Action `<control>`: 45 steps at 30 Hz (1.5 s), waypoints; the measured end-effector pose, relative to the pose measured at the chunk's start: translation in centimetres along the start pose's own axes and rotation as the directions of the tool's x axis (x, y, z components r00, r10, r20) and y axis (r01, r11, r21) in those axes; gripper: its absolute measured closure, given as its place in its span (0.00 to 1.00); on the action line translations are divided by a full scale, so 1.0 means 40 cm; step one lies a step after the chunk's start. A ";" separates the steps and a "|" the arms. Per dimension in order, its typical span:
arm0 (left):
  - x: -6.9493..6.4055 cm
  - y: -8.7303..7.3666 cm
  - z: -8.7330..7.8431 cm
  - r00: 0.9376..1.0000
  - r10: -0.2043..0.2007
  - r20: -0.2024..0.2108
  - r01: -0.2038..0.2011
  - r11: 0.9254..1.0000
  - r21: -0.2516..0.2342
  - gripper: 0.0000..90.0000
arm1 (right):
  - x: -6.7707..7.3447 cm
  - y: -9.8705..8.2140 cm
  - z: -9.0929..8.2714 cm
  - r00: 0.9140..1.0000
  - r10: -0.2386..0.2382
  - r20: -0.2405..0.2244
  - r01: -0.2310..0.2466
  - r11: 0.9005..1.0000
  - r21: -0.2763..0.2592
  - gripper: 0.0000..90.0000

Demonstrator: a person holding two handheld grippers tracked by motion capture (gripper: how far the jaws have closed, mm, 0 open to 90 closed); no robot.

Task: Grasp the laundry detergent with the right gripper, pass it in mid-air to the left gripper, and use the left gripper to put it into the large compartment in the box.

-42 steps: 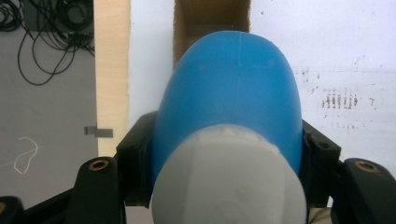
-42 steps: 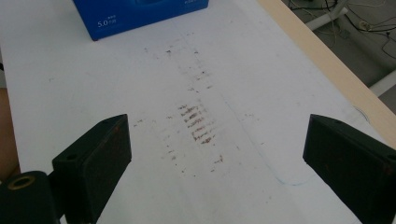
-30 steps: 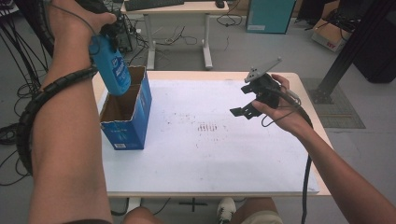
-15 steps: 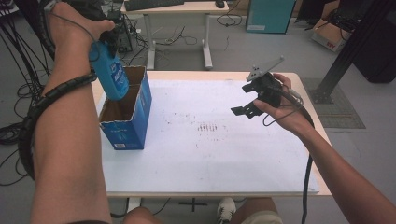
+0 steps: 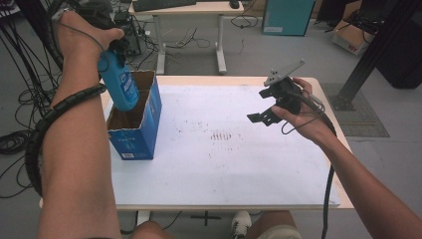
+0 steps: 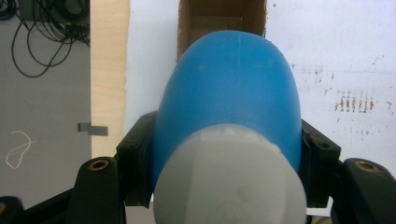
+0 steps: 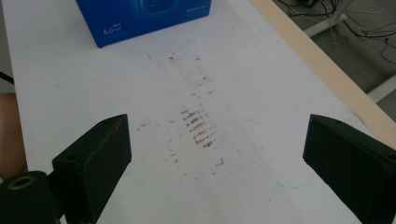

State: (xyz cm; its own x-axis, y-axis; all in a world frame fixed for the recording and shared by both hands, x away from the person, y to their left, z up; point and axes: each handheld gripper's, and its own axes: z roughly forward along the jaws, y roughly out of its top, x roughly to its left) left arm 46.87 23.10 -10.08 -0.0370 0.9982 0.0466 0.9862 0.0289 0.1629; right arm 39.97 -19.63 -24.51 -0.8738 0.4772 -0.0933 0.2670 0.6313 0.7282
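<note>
My left gripper (image 5: 112, 54) is shut on a blue bottle (image 5: 120, 85) with a pale grey cap (image 6: 229, 182). The bottle hangs tilted, bottom end down, over the open top of a blue cardboard box (image 5: 145, 130) at the table's left edge. In the left gripper view the bottle (image 6: 229, 88) covers most of the box's brown inside (image 6: 219, 14). My right gripper (image 5: 262, 106) is held above the right half of the table, open, with nothing between its fingers. In the right gripper view its jaws (image 7: 217, 154) stand wide apart over the white sheet, with the box (image 7: 149, 16) beyond.
The table (image 5: 318, 87) carries a white sheet with brown scuff marks (image 5: 221, 135) in the middle. On the floor lie cables (image 5: 15, 134) at the left. A desk (image 5: 199, 10) stands behind, and a black frame post (image 5: 373, 55) at the right.
The left hand has sunk slightly with the bottle toward the box opening. The right hand and its open gripper have stayed in place.
</note>
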 end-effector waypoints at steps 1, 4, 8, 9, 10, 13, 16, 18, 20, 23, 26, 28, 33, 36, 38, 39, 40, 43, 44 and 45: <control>0.000 -0.001 0.003 1.000 0.002 0.000 -0.002 1.000 0.000 0.40 | 0.000 -0.001 -0.001 1.000 0.001 0.001 -0.001 1.000 0.002 0.09; 0.002 -0.002 0.011 1.000 0.000 0.002 0.000 1.000 0.000 0.41 | 0.000 -0.002 -0.002 1.000 0.006 0.000 -0.006 1.000 0.001 0.09; 0.003 -0.005 0.024 1.000 0.002 -0.001 -0.002 1.000 0.005 0.41 | -0.002 -0.004 -0.008 1.000 0.003 0.003 -0.003 1.000 0.001 0.09; 0.003 -0.005 0.027 1.000 0.008 -0.003 -0.008 1.000 0.003 0.40 | -0.003 -0.004 -0.009 1.000 0.002 0.002 -0.002 1.000 0.001 0.09; 0.004 -0.005 0.029 1.000 0.009 -0.002 -0.009 1.000 0.004 0.40 | -0.004 -0.006 -0.011 1.000 0.006 0.005 -0.006 1.000 0.001 0.09; 0.004 -0.008 0.039 1.000 0.017 0.000 -0.017 1.000 0.000 0.41 | -0.006 -0.010 -0.011 1.000 0.011 0.006 -0.011 1.000 0.004 0.09; 0.003 -0.009 0.048 1.000 0.018 0.004 -0.018 1.000 0.002 0.40 | -0.007 -0.014 -0.008 1.000 0.013 0.003 -0.013 1.000 0.007 0.09; 0.002 -0.011 0.055 1.000 0.020 0.003 -0.020 1.000 0.001 0.40 | -0.006 -0.017 -0.005 1.000 0.016 0.004 -0.016 1.000 0.014 0.09; 0.001 -0.012 0.063 1.000 0.023 0.003 -0.023 1.000 0.005 0.40 | -0.006 -0.019 -0.003 1.000 0.017 0.001 -0.017 1.000 0.017 0.09; 0.002 -0.014 0.075 1.000 0.024 0.009 -0.024 1.000 0.006 0.41 | -0.006 -0.021 -0.001 1.000 0.015 0.001 -0.015 1.000 0.020 0.09; 0.003 -0.016 0.083 1.000 0.024 0.014 -0.024 1.000 0.008 0.41 | -0.006 -0.022 -0.001 1.000 0.015 0.003 -0.015 1.000 0.020 0.09; 0.003 -0.018 0.090 1.000 0.025 0.014 -0.025 1.000 0.010 0.41 | -0.007 -0.022 -0.002 1.000 0.018 0.004 -0.018 1.000 0.019 0.09; 0.001 -0.022 0.110 1.000 0.024 0.017 -0.024 1.000 0.012 0.41 | -0.010 -0.025 -0.003 1.000 0.020 0.005 -0.020 1.000 0.021 0.09; -0.001 -0.024 0.124 0.999 0.027 0.021 -0.027 1.000 0.015 0.41 | -0.011 -0.026 -0.002 1.000 0.022 0.005 -0.022 1.000 0.023 0.09; -0.003 -0.026 0.136 0.999 0.025 0.025 -0.026 0.999 0.020 0.41 | -0.011 -0.028 -0.001 1.000 0.027 0.003 -0.027 0.999 0.022 0.09; -0.003 -0.027 0.140 0.999 0.026 0.026 -0.027 0.999 0.023 0.41 | -0.012 -0.029 0.000 1.000 0.023 0.003 -0.023 0.999 0.022 0.09; -0.003 -0.027 0.144 0.999 0.030 0.025 -0.030 0.999 0.024 0.41 | -0.011 -0.028 0.001 1.000 0.024 0.006 -0.024 1.000 0.020 0.09; -0.004 -0.031 0.160 0.999 0.028 0.029 -0.028 0.999 0.029 0.41 | -0.012 -0.030 0.001 1.000 0.018 0.002 -0.018 1.000 0.022 0.09; -0.004 -0.032 0.164 0.999 0.028 0.029 -0.029 0.999 0.028 0.41 | -0.012 -0.030 0.000 1.000 0.016 0.002 -0.016 1.000 0.023 0.09; -0.004 -0.033 0.168 0.999 0.026 0.031 -0.027 0.999 0.029 0.41 | -0.011 -0.031 0.000 1.000 0.018 0.004 -0.018 1.000 0.022 0.09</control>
State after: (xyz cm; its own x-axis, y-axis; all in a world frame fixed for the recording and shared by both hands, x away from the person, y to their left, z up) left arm 46.65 23.24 -16.95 -0.0065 0.9998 0.0202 0.9911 0.0038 0.1331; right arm 40.04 -20.62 -25.36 -0.8671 0.4912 -0.0831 0.2916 0.6358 0.7146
